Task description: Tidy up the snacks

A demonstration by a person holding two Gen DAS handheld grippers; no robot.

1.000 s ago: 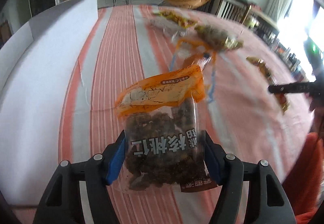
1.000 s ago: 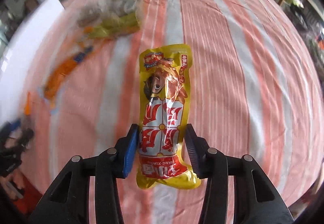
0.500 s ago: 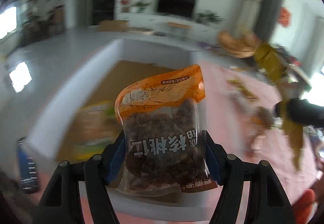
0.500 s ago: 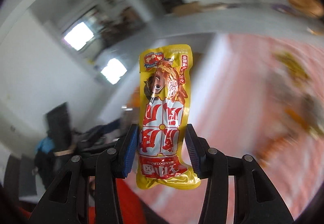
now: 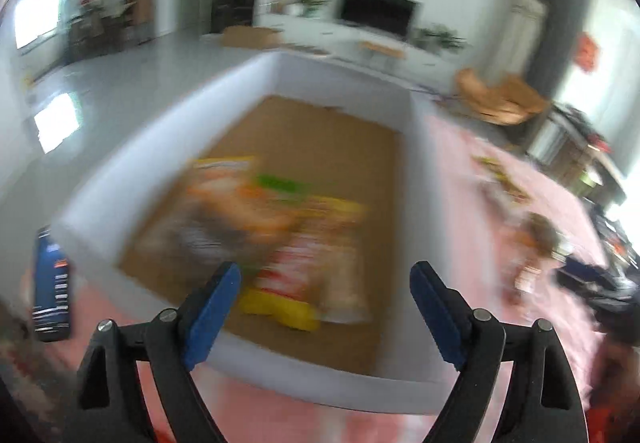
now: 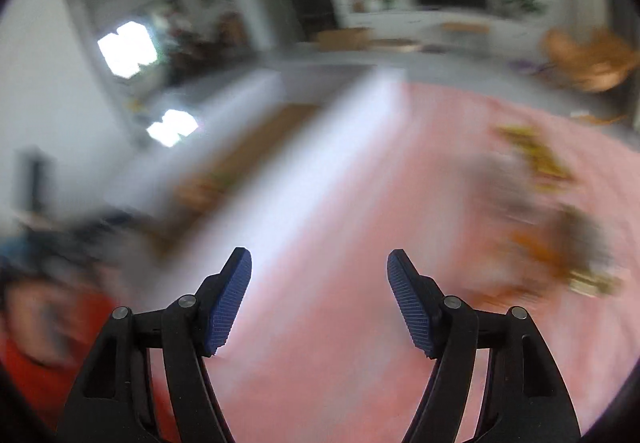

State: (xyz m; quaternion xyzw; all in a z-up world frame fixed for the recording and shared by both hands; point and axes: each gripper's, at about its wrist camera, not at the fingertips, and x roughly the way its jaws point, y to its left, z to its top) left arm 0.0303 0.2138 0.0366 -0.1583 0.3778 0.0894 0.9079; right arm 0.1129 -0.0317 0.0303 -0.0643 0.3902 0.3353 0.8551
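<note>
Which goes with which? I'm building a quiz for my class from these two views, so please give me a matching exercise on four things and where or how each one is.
Things:
1. snack packets
2. dark blue packet
3. left hand-held gripper
4. television

States:
A. far wall
B. jaws opening, nothing between
C. inside the white-walled box
D. on the pink cloth, outside the box

Pairs: 1-C, 2-D, 3-B, 4-A

Blurred snack bags lay flat in a heap inside the white box; more snacks lay on the striped cloth.
</note>
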